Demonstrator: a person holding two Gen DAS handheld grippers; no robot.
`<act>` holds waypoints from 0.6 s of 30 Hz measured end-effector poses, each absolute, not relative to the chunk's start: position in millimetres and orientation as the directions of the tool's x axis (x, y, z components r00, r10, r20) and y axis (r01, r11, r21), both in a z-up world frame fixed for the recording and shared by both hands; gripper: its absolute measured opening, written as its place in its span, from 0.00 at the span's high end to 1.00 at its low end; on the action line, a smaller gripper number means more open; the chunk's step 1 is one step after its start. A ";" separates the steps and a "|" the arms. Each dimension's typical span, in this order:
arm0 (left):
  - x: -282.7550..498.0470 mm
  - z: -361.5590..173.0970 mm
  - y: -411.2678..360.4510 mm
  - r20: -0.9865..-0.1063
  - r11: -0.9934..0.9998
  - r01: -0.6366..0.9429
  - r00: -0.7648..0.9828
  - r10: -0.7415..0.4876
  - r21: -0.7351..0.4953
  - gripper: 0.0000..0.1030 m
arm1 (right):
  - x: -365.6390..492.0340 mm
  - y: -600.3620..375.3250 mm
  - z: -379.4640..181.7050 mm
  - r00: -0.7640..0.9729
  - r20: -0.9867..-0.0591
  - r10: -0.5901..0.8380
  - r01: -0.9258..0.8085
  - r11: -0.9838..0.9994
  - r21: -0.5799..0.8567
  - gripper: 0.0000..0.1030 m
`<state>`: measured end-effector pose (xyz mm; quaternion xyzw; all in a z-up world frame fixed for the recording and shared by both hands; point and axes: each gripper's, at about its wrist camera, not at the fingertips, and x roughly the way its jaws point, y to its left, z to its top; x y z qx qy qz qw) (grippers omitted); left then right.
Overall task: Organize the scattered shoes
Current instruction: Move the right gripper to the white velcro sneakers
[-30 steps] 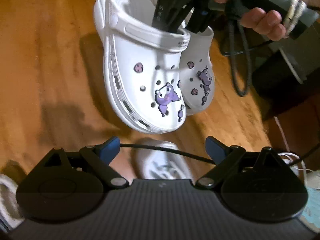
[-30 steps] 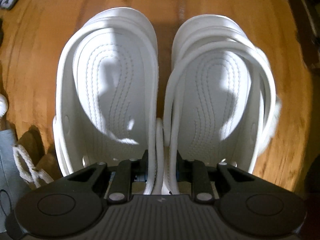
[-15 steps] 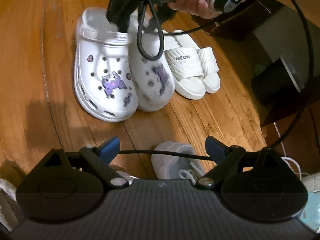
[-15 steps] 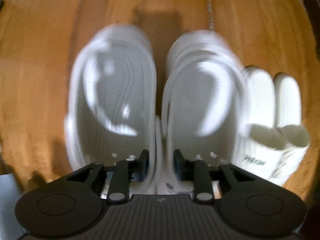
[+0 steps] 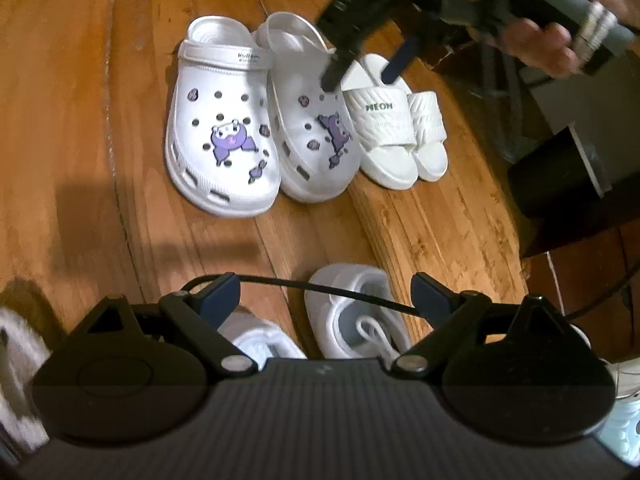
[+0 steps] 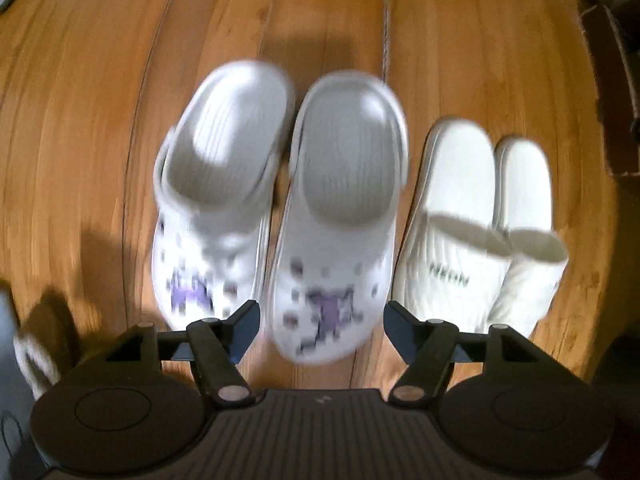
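Two white clogs with purple charms, the left clog (image 5: 224, 140) (image 6: 216, 208) and the right clog (image 5: 316, 144) (image 6: 340, 208), stand side by side on the wooden floor. A pair of white slides (image 5: 384, 128) (image 6: 452, 220) sits just right of them. My right gripper (image 6: 320, 308) (image 5: 358, 78) hovers above the right clog, touching nothing; its jaws are wide apart and closing, and the pads press on nothing. My left gripper (image 5: 322, 284) is open over a white lace-up sneaker (image 5: 348, 316).
A second white shoe (image 5: 256, 340) lies under the left gripper's left finger. Something white and fluffy (image 5: 16, 360) is at the left edge. Dark furniture (image 5: 560, 184) stands to the right. A cardboard box (image 6: 616, 80) is at the far right.
The right gripper held both clogs in the air, set them on the floor beside the slides, let go and lifted clear. The left gripper stayed open and shifted slightly.
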<state>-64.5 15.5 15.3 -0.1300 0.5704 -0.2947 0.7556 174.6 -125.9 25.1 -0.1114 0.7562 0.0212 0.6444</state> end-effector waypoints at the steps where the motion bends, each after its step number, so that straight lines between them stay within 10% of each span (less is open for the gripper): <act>1: -70.6 16.2 13.3 -0.789 0.794 0.294 0.167 -0.591 -0.532 0.10 | 165.5 -128.1 26.8 -0.153 -0.979 -0.133 -0.209 0.973 -0.100 0.31; 18: -167.6 -0.4 19.3 -0.769 0.750 0.225 0.003 -0.639 -0.622 0.05 | -29.0 -142.1 10.8 -0.119 -0.949 0.291 -0.242 0.919 0.312 0.30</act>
